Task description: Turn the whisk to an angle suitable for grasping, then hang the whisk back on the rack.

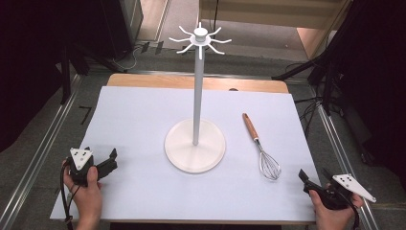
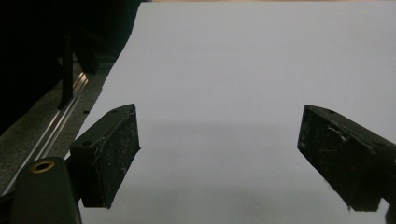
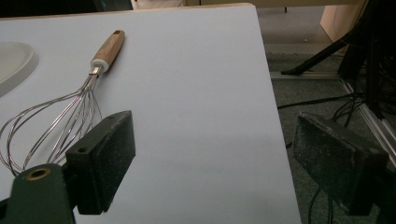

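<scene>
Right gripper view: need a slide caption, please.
Open right gripper at the table's edge, wooden-handled whisk lying just beyond its jaws.

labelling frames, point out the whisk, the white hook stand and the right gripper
whisk (image 1: 269,165), high view, on the wire loops
white hook stand (image 1: 196,103), high view, on the pole
right gripper (image 1: 313,180), high view, between its open jaws

Whisk (image 3: 56,123): shiny metal wires, smooth wooden handle (white collar between); matt white sheet (image 1: 143,124) covers the wooden table (image 1: 143,80).
</scene>
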